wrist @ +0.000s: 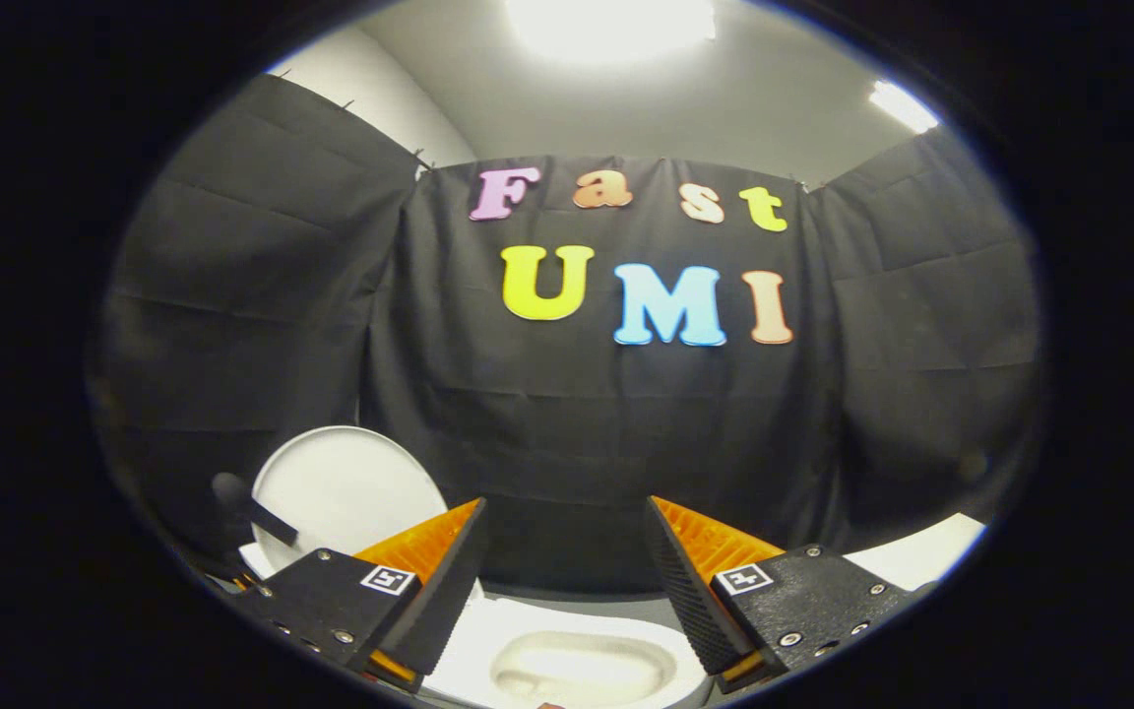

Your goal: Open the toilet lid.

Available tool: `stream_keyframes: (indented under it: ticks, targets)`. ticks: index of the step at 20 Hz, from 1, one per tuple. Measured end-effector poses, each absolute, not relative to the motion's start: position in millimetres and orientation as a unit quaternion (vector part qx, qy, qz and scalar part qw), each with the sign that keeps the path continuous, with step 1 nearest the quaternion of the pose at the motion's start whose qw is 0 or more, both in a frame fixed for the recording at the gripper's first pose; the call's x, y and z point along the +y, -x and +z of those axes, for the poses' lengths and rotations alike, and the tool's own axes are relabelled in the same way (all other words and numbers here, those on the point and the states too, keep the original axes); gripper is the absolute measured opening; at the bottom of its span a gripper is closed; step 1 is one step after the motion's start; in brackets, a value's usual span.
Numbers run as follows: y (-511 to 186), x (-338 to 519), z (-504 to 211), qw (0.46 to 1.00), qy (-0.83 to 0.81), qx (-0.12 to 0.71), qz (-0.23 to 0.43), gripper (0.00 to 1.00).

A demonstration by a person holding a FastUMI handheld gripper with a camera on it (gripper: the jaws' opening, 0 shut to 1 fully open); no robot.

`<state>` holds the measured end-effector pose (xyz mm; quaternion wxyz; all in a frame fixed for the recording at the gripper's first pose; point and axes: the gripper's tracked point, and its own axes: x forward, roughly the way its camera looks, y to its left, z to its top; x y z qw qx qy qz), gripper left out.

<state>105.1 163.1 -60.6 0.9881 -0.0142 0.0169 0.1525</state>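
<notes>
A round white plastic toilet lid (pixel 346 487) stood raised against the black cloth booth wall (pixel 577 433), beyond the left finger. The gripper (pixel 565 551) hung with jaws wide and empty above the white ceramic toilet bowl (pixel 577 665), which lay open between the fingers.

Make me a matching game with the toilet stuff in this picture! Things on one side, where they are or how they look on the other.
Things:
1. lid
2. bowl
3. gripper
4. ceiling light

Descriptions:
A. open, nothing held between its fingers
B. glowing high above the black cloth wall
C. standing upright, beyond one finger
D. low down between the two fingers

Pairs: 1-C, 2-D, 3-A, 4-B
</notes>
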Motion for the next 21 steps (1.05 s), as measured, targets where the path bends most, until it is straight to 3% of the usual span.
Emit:
stream_keyframes:
  ticks: [9, 21]
  targets:
    - [-112, 0, -101, 0.996, -0.009, 0.050, 0.070, 0.95]
    - [-45, -63, -131, 0.997, -0.029, 0.068, 0.020, 0.94]
